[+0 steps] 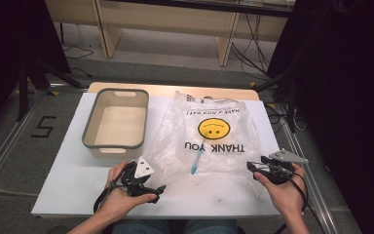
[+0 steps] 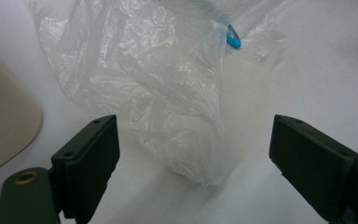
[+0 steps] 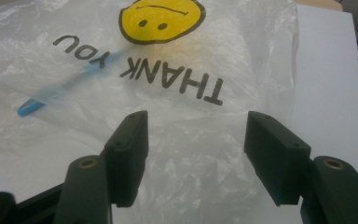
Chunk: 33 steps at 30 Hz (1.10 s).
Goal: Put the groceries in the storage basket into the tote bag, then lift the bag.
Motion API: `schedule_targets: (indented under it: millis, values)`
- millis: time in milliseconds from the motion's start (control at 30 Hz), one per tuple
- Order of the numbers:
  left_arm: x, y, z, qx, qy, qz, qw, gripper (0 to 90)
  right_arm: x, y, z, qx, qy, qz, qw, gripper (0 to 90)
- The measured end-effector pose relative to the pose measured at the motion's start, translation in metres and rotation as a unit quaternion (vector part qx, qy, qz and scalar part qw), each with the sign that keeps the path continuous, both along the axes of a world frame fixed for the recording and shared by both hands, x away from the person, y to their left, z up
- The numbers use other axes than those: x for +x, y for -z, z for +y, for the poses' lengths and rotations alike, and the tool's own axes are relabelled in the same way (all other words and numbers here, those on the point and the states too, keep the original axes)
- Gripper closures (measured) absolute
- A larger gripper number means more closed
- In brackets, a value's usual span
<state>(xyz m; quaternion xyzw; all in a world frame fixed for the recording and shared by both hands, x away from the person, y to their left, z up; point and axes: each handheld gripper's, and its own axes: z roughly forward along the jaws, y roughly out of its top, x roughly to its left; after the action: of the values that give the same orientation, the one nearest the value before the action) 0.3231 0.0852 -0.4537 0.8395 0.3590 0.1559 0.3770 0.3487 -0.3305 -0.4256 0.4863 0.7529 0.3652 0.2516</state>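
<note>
The clear plastic bag [image 1: 209, 139] lies flat mid-table, its blue toothbrush [image 1: 197, 158] seemingly inside, lengthwise away from the person. Left gripper [image 1: 148, 187] sits nearer it; right gripper [image 1: 253, 168] flanks the bag's opposite corner; both spread, empty.

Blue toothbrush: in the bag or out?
In. The toothbrush shows blurred through the plastic bag, under its THANK YOU print; its handle end reaches the bag's near edge.

From above the person's side, the high view looks forward and down over the whole table [image 1: 68, 195], while both gripper views sit low and close, looking out between their own black jaws, and all three share the plastic bag [image 1: 214, 141] [image 2: 158, 93] [image 3: 177, 154].
</note>
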Motion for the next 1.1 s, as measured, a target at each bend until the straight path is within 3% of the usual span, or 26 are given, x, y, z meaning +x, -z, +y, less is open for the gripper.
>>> schedule_targets:
  millis: [200,733,1100]
  values:
    - [0.002,0.003,0.001,0.002,-0.005,0.002,1.0000,15.9,0.000,0.003,-0.003,0.002,0.008,0.007,0.9999,40.2]
    - [0.009,0.004,-0.002,-0.013,-0.019,0.012,0.9997,16.9,0.002,0.002,-0.007,0.008,0.020,0.001,0.9998,38.0]
    - [0.008,0.012,-0.009,0.019,-0.005,0.016,0.9997,17.1,-0.004,-0.001,-0.010,0.010,0.017,-0.001,0.9998,37.1]
